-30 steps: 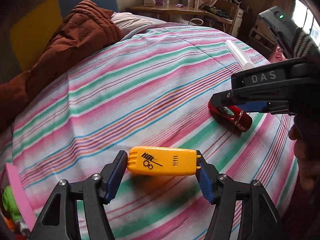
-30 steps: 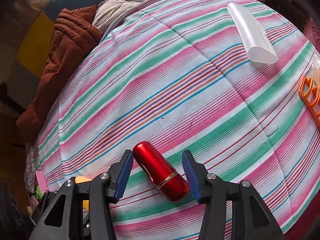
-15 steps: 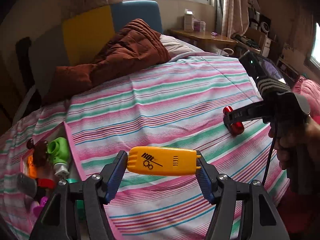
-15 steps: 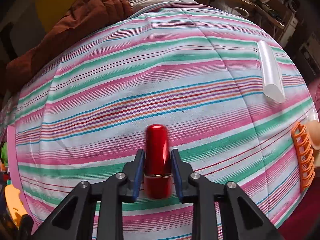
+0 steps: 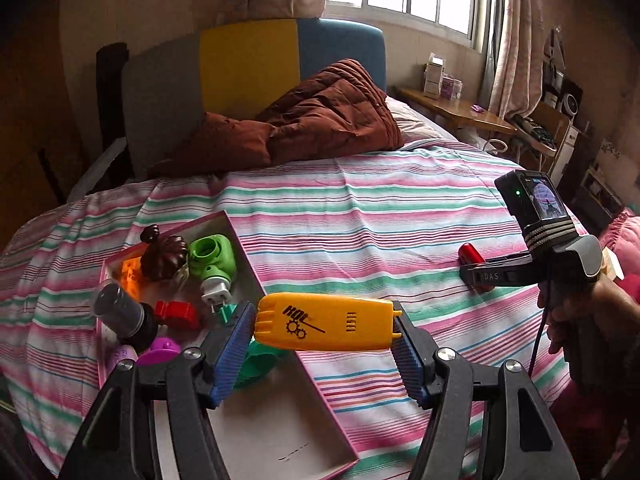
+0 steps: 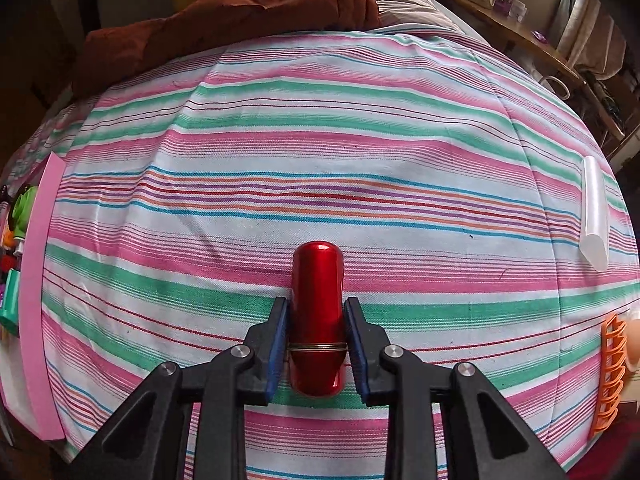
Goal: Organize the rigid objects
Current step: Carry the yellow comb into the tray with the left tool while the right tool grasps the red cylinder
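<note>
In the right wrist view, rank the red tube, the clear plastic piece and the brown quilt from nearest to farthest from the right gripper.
1. The red tube, clamped between the right gripper's fingers, dead centre.
2. The clear plastic piece, lying on the striped bedspread to the right, toward its edge.
3. The brown quilt, bunched at the far end of the bed, upper left.

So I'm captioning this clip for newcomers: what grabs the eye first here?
The yellow plastic case clamped lengthwise in the left gripper, hanging over the pink box of small toys on the striped bedsheet. Next, the glossy red lipstick tube pinched in the right gripper, pointing away across the bed.
</note>
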The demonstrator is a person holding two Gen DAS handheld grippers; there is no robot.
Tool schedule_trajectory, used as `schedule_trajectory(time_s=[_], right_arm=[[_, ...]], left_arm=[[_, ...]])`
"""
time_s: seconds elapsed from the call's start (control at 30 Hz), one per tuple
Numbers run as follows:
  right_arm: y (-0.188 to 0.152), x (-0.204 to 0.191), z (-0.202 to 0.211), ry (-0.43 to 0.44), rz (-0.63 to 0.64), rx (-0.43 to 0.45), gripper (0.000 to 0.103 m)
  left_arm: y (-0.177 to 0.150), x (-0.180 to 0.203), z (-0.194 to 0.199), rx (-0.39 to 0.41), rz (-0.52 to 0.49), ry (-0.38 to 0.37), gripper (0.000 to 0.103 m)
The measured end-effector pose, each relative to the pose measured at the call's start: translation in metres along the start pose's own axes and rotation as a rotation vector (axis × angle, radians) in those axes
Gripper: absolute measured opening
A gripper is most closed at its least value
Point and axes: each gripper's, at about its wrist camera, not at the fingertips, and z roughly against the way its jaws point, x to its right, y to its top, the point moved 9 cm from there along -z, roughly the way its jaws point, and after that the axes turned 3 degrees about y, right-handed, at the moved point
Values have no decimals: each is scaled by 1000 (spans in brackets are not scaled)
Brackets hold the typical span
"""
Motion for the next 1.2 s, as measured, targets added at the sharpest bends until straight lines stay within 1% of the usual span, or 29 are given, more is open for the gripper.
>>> schedule_trajectory(time_s=[0.13,0.2,0.27,0.33,0.57,0.77,0.9,1.03,1.1,1.2], right_arm=[[-1,-1,2,-57,71,32,29],[-6,-2,3,-75,93,37,28],[-10,-9,4,-82,111,38,26],[-3,-11,1,-98,126,39,26],[-1,-9,-2,-94,116,40,26],[-1,-11,-3,-113,136,47,26],[-1,-12,-2,-123,147,50,26],[-3,-14,0,-132,157,53,26],[-3,-13,0,-134,160,53,26],[-3,-13,0,-138,164,53,26]], left_arm=[[-6,-19,4,-5,39,18,66],[-10,-28,7,-5,53,30,66],[-14,-35,10,-5,64,42,66],[-18,-43,13,-5,76,54,66],[-33,-72,18,-21,121,91,66],[-48,-92,21,-37,147,122,66],[-59,-106,22,-65,184,112,66],[-83,-127,16,-121,219,123,66],[-95,-137,13,-147,253,109,66],[-106,-143,11,-161,262,89,66]])
